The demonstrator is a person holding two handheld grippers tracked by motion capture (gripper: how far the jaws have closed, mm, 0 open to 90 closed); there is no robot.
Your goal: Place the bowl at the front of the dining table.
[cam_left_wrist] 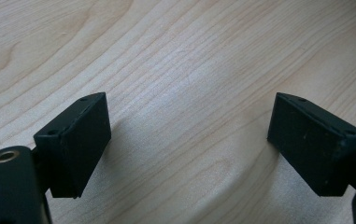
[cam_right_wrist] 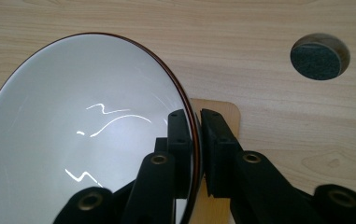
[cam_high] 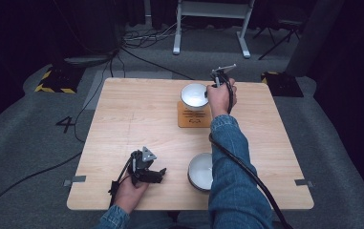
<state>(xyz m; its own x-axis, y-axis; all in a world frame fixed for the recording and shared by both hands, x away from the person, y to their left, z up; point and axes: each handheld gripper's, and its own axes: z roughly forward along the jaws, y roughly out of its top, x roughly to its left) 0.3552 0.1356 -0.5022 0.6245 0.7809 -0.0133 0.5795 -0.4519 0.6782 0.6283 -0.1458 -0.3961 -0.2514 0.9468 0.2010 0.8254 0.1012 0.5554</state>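
A white bowl [cam_high: 193, 95] with a dark rim hangs over a small square wooden board [cam_high: 192, 119] at the back of the table. My right gripper [cam_high: 216, 86] is shut on the bowl's rim; in the right gripper view one jaw sits inside the bowl [cam_right_wrist: 87, 121] and the other outside, above the board [cam_right_wrist: 224, 112]. A second white bowl [cam_high: 200, 171] rests near the front edge, partly hidden by the right sleeve. My left gripper [cam_high: 159, 172] lies low at the front left, open, with only bare wood [cam_left_wrist: 185, 116] between its jaws.
The light wooden table [cam_high: 136, 114] has a round cable hole [cam_right_wrist: 320, 56] near the held bowl. A cable [cam_high: 246, 171] trails from the right gripper along the denim sleeve. Grey carpet, floor cables and a white frame [cam_high: 211, 24] lie beyond the table.
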